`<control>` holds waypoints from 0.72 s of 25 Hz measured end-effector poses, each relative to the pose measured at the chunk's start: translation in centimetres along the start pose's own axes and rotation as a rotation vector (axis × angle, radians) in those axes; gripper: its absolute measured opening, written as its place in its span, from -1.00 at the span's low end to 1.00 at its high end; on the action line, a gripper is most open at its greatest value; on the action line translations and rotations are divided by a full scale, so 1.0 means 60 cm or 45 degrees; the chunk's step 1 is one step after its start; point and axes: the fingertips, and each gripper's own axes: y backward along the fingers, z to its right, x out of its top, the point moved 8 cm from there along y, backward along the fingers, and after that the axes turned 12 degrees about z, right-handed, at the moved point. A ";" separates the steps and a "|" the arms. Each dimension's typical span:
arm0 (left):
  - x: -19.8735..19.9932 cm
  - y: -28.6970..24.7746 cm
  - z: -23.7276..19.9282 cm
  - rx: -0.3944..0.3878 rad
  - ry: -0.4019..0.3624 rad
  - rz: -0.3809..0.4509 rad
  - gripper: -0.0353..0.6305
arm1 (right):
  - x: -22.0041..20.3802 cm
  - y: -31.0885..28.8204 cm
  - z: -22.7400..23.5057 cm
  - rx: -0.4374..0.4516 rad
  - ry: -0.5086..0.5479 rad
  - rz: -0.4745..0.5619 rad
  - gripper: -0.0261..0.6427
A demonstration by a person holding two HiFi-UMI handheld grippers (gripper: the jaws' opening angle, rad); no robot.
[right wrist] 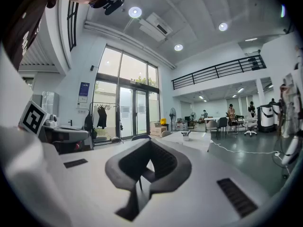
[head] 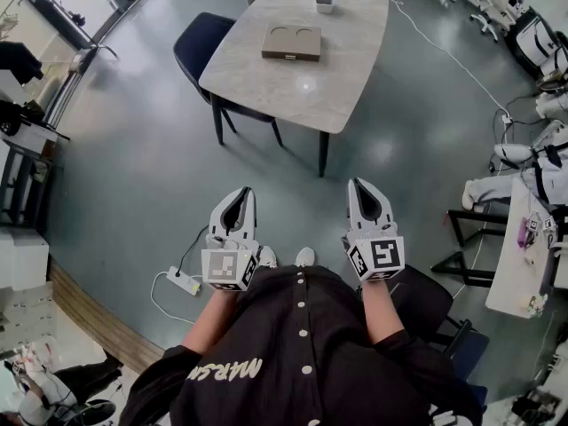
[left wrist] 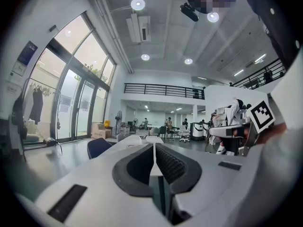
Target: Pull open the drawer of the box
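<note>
The box [head: 291, 43] is flat and brown, with two round hollows in its top. It lies on the pale table [head: 346, 69] far ahead of me. My left gripper [head: 240, 193] and right gripper [head: 359, 185] are held side by side at waist height over the floor, well short of the table. Both are shut with nothing between their jaws. The left gripper [left wrist: 154, 146] points along the table's top [left wrist: 135, 140], and in that view the box is too small to make out. The right gripper [right wrist: 150, 144] also points toward the table [right wrist: 191, 139].
A cup of pens [head: 325, 1] stands at the table's far end, and a dark blue chair [head: 202, 43] sits at its left side. On the floor by my left foot lies a white power strip [head: 184, 281]. To the right stands a white desk [head: 519, 256].
</note>
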 end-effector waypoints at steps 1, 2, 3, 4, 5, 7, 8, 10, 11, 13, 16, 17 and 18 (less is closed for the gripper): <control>0.001 -0.001 0.000 0.001 0.001 0.002 -0.82 | 0.001 -0.001 0.000 0.001 0.003 -0.001 -0.94; 0.002 -0.001 0.001 0.003 0.001 0.004 -0.82 | 0.001 -0.002 0.001 0.002 0.005 -0.001 -0.94; 0.003 -0.001 0.002 0.003 0.000 0.006 -0.82 | 0.002 -0.003 0.001 0.004 0.007 -0.002 -0.94; 0.003 -0.001 0.004 0.003 0.000 0.006 -0.82 | 0.003 -0.002 0.002 0.005 0.009 -0.002 -0.94; 0.004 -0.001 0.006 0.003 -0.001 0.006 -0.82 | 0.004 -0.001 0.003 0.007 0.011 -0.002 -0.94; 0.004 0.000 0.012 0.004 -0.003 0.005 -0.82 | 0.004 0.003 0.006 0.010 0.011 0.000 -0.94; 0.004 -0.001 0.014 0.004 -0.005 0.004 -0.82 | 0.004 0.004 0.007 0.011 0.009 -0.001 -0.93; 0.004 -0.002 0.019 0.004 -0.010 0.003 -0.82 | 0.003 0.007 0.011 0.017 0.006 -0.005 -0.94; 0.004 -0.003 0.022 0.005 -0.013 0.003 -0.82 | 0.003 0.008 0.013 0.020 0.004 -0.007 -0.93; 0.006 -0.004 0.030 0.008 -0.019 0.000 -0.82 | 0.003 0.013 0.018 0.028 -0.001 -0.003 -0.94; 0.004 0.000 0.043 0.023 -0.024 0.005 -0.82 | 0.000 0.022 0.028 0.033 -0.005 0.009 -0.93; 0.003 0.002 0.047 0.030 -0.027 0.011 -0.82 | -0.003 0.026 0.032 0.036 -0.002 0.008 -0.93; 0.002 0.003 0.051 0.038 -0.033 0.021 -0.82 | -0.006 0.028 0.037 0.038 0.005 0.006 -0.93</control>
